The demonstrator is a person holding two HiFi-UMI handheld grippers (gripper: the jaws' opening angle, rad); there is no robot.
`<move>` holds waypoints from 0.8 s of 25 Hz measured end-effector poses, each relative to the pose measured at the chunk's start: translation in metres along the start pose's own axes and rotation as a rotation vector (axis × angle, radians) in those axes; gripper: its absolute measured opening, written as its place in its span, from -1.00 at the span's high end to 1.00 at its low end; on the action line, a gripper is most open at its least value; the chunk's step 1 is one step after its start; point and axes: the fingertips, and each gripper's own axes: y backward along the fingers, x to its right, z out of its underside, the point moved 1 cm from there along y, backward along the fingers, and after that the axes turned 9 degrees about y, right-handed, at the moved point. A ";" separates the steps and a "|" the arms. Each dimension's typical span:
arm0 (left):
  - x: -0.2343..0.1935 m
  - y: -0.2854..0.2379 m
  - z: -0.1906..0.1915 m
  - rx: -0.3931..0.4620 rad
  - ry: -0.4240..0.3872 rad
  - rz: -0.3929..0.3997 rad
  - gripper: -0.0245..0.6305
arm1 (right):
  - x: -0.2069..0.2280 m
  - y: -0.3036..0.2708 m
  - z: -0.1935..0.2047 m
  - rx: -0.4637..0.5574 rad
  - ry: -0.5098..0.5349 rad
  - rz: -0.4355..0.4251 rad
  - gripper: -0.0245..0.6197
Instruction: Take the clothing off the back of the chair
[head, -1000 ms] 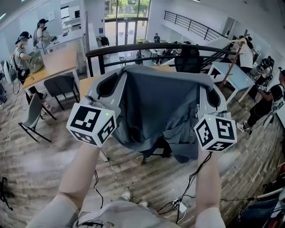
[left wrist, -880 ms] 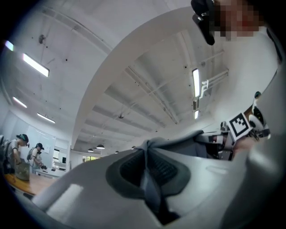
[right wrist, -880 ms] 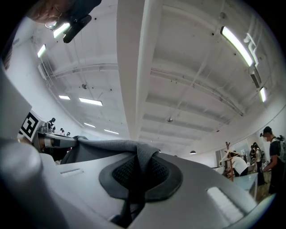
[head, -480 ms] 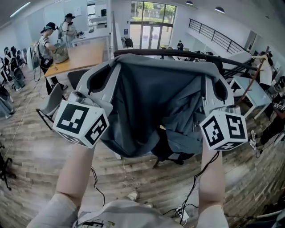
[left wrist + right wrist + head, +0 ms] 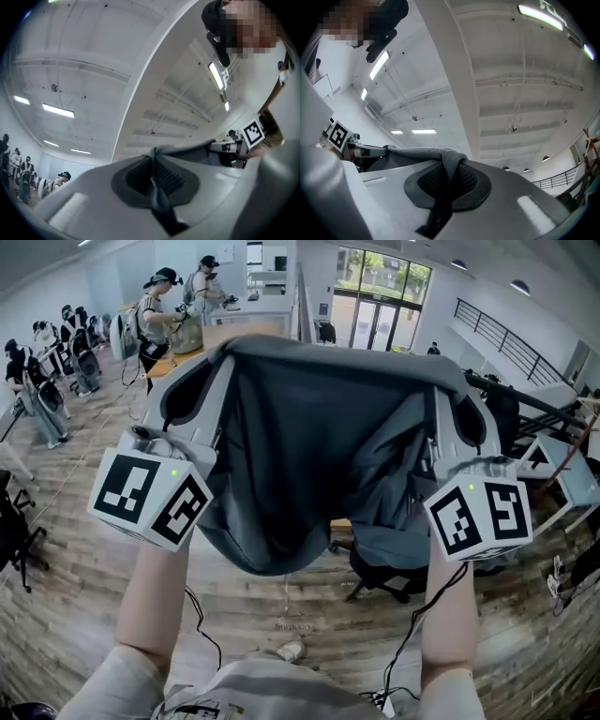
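A grey garment hangs spread in the air between my two grippers, lifted high and clear of the black chair below it on the floor. My left gripper is shut on the garment's upper left edge; the cloth is pinched between its dark pads. My right gripper is shut on the upper right edge, with a fold of cloth bunched over its pads. Both point upward toward the ceiling.
Several people stand by a wooden table at the back left, others along the left wall. A black railing and a pale table lie to the right. Cables trail over the wooden floor near my feet.
Both grippers have risen and swung left with the garment. It has come away from the chair, which now shows below it. The view has turned toward the room's left side.
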 end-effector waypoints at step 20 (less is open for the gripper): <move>-0.134 0.139 -0.033 -0.071 -0.204 -0.366 0.89 | -0.189 -0.084 0.004 0.119 -0.255 -0.367 0.90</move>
